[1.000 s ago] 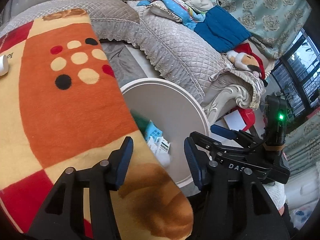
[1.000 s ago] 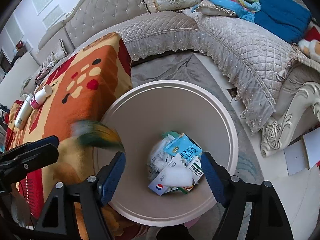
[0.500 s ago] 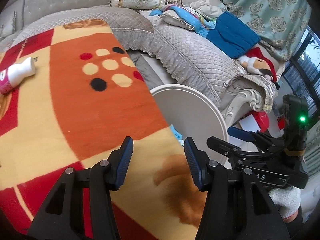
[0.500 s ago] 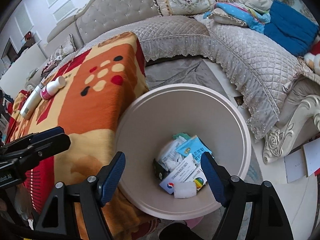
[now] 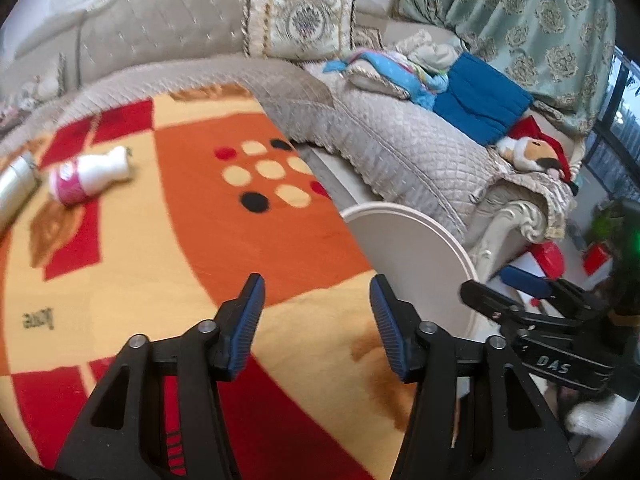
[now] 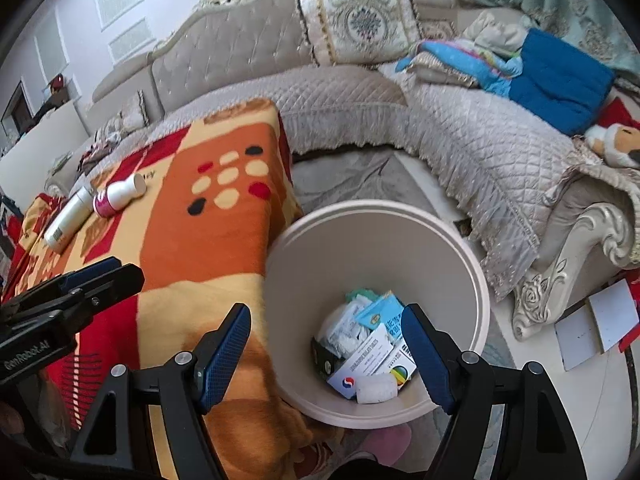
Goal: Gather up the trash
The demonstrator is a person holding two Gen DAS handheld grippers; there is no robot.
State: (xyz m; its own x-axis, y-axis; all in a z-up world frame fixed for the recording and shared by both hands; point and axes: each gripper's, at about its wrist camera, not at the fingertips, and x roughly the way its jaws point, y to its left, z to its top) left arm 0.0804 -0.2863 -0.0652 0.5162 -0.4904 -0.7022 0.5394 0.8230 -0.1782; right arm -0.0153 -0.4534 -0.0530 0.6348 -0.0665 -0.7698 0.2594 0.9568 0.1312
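- Left gripper (image 5: 316, 320): fingers apart and opening wider, nothing between them; it hangs over the blanket-covered counter (image 5: 168, 264), aimed toward the leftover items, likely lining up the next pick.
- Right gripper (image 6: 326, 354): fingers spread, empty, hovering above the bin (image 6: 476, 280); looks done with dropping.
- Bin sits on the floor, tight against the counter edge, so trash goes straight in; it already holds cartons and wrappers (image 6: 372, 344).
- Trash left: a white bottle with pink label (image 5: 86, 176) lying on its side, a silver-white tube (image 6: 68, 216) just beside it, both at the counter's far end, well apart from both grippers.
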